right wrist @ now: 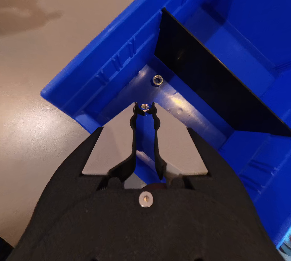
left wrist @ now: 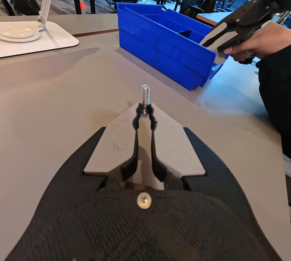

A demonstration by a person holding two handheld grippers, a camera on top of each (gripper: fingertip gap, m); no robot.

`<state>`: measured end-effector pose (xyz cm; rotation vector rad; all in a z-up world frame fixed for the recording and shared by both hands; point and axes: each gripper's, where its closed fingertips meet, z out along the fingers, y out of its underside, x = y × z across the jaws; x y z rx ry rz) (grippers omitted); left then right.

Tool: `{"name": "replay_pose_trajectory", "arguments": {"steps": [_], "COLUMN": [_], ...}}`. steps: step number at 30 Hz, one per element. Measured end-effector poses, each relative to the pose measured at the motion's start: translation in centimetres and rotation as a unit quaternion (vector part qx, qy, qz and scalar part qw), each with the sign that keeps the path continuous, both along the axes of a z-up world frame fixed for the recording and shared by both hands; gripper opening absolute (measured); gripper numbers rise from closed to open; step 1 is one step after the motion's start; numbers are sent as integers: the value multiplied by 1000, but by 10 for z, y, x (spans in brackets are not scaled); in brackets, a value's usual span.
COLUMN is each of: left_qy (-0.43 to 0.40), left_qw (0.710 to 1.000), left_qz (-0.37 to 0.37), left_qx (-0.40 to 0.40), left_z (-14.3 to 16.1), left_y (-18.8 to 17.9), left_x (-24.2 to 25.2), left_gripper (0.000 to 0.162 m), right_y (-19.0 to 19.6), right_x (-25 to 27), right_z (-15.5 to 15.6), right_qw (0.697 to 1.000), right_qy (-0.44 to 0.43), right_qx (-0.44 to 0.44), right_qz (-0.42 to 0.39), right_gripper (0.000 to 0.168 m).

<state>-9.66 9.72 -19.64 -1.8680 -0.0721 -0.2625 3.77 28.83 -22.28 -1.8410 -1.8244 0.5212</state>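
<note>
My left gripper (left wrist: 144, 112) is shut on a silver bolt (left wrist: 145, 95) by its hex head, threaded shaft pointing up, above the grey table (left wrist: 63, 95). My right gripper (right wrist: 144, 109) is shut on a small silver hex nut (right wrist: 144, 107) and holds it over the near compartment of the blue bin (right wrist: 110, 58). A second hex nut (right wrist: 157, 80) lies on the bin floor near the black divider (right wrist: 204, 67). In the left wrist view the right gripper (left wrist: 217, 51), held by a hand (left wrist: 261, 43), reaches over the near end of the blue bin (left wrist: 165, 51).
A white stand with a flat base (left wrist: 39, 39) sits at the table's far left, carrying a wooden panel. A person in dark clothing (left wrist: 275, 95) stands at the right edge. Office chairs and desks fill the background. About 25 centimeters separates my left fingertips from my right.
</note>
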Motion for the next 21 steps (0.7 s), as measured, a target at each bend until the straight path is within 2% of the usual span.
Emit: {"name": "replay_pose_trajectory", "arguments": {"steps": [6, 8, 13, 15, 17, 19, 21], "left_qy": [0, 0, -2, -1, -2, 0, 1], "left_qw": [1000, 1000, 1000, 1000, 1000, 1000, 1000], "left_qz": [-5, -5, -4, -6, -9, -11, -18], "left_qx": [0, 0, 1, 2, 4, 6, 14], "left_z": [0, 1, 1, 2, 2, 3, 6], "left_y": [0, 0, -1, -1, -1, -1, -1], "left_x": [2, 3, 2, 2, 3, 4, 7], "left_gripper": [7, 6, 7, 7, 6, 6, 6], "right_y": [7, 12, 15, 16, 4, -24, -68], "right_x": [1, -1, -6, -13, -24, -32, -38], "right_z": [-5, 1, 25, 48, 84, 125, 154], "right_qw": [999, 999, 995, 988, 973, 945, 910], "right_qy": [-1, 17, 84, 141, 231, 326, 398], "right_qx": [-21, -20, -32, -26, -22, -21, -50], "right_qz": [-24, -37, -46, -49, -19, 33, 102], "right_gripper": [16, 22, 21, 21, 20, 19, 15]}}
